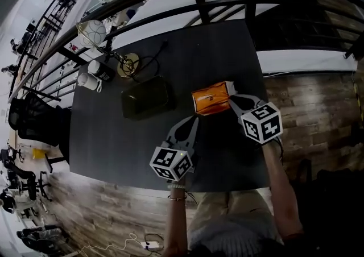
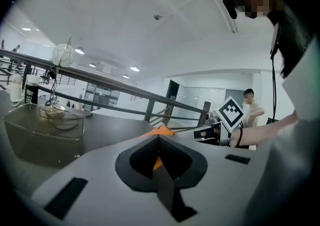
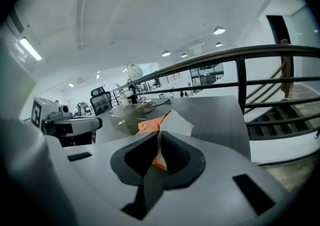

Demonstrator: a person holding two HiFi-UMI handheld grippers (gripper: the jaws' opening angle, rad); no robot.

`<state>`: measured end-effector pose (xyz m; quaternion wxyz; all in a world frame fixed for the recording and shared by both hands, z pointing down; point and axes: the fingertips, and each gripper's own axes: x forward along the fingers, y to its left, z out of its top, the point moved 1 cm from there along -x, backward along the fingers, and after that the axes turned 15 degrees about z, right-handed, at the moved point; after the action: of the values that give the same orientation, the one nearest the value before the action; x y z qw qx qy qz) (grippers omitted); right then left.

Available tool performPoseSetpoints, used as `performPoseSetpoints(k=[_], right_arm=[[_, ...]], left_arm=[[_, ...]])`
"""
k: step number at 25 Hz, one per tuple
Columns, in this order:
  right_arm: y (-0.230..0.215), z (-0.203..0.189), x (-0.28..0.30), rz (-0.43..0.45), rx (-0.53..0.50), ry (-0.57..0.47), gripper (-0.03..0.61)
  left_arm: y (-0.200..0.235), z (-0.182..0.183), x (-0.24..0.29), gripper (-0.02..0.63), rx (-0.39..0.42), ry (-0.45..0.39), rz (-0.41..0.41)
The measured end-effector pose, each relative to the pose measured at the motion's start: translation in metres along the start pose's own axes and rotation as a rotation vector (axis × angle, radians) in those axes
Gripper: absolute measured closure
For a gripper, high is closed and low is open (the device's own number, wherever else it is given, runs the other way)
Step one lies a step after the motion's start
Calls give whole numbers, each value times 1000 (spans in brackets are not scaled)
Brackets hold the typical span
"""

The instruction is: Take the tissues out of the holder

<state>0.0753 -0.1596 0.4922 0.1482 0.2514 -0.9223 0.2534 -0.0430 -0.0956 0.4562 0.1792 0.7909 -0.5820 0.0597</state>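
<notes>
**Item:** orange tissue holder, lying on the dark table, just right of a clear plastic container.

**Axis:** long side runs across the head view. A white tissue sticks out at its right end.

**Views:** only the head view shows the whole outline. The left gripper view shows an orange sliver.

**Left gripper**: jaws closed together on the holder's near left edge.

**Right gripper**: jaws narrow, pinching the tissue. The pinch shows plainly only in the right gripper view.

Head camera looks down; gripper cameras, seemingly low, share the table.
</notes>
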Motion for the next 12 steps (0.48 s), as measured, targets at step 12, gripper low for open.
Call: performPoseSetpoints(k=[12], right_arm=[[32, 26, -20, 48, -191, 51, 551]], left_arm=[[-1, 21, -21, 606, -7, -79, 49]])
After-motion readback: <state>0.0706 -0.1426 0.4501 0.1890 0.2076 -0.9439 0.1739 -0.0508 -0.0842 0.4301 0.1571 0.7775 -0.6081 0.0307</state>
